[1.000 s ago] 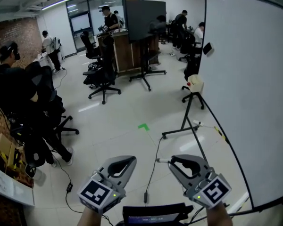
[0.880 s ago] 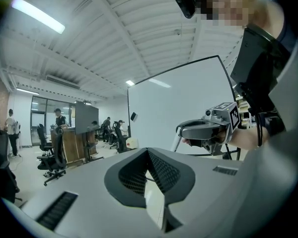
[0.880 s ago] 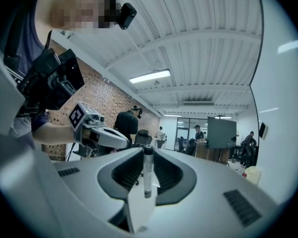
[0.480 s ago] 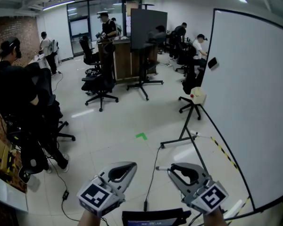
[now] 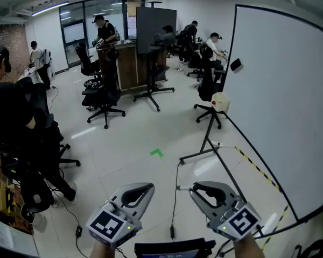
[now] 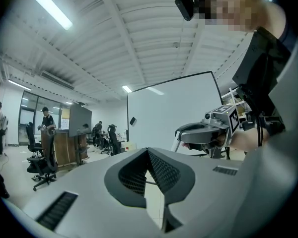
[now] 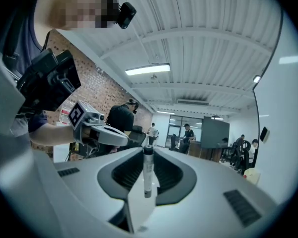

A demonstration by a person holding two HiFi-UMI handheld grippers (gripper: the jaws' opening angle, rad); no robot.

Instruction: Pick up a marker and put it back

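Observation:
My right gripper is shut on a slim marker whose end pokes out to the left of the jaw tips. In the right gripper view the marker stands upright between the closed jaws, grey-bodied with a dark cap. My left gripper is beside it, shut with nothing in it; its tips meet in the left gripper view. Both grippers hover low in the head view, above the floor. The large whiteboard stands to the right, its face blank.
The whiteboard's black stand and a floor cable lie just ahead. A black eraser sticks to the board, and a white round object sits at its edge. Office chairs and several people fill the left and back.
The head view has swung a little, so the room and whiteboard sit differently in frame. Both grippers stay side by side, and the marker stays in the right one.

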